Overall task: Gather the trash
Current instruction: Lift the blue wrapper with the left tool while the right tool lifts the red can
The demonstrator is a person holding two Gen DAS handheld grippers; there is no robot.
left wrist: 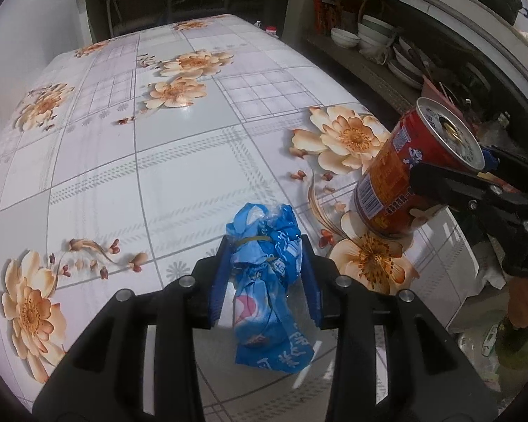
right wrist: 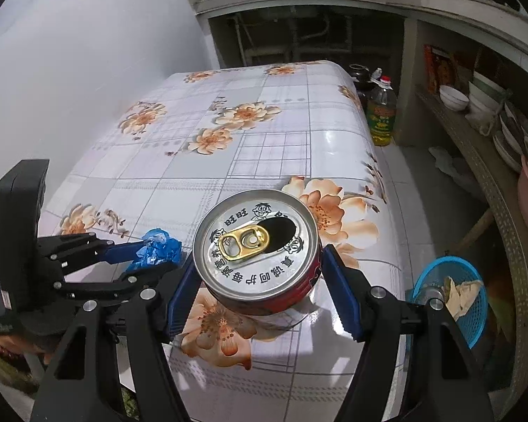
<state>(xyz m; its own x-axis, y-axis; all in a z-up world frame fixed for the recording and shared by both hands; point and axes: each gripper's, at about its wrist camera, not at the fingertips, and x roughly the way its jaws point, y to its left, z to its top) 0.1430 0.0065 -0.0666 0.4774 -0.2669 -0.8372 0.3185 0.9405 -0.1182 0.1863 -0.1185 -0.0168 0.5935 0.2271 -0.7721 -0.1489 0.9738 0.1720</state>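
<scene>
A crumpled blue plastic wrapper bound with a rubber band hangs over the flowered tablecloth, pinched between the blue pads of my left gripper. My right gripper is shut on a red drink can with an opened silver top, held tilted above the table's right edge. The can and the right gripper also appear at the right of the left wrist view. From the right wrist, the left gripper and its wrapper sit just left of the can.
The table stands against a white wall on the left. A blue mesh basket holding scraps sits on the floor to the table's right. An oil bottle stands beyond the table. Shelves with bowls line the right side.
</scene>
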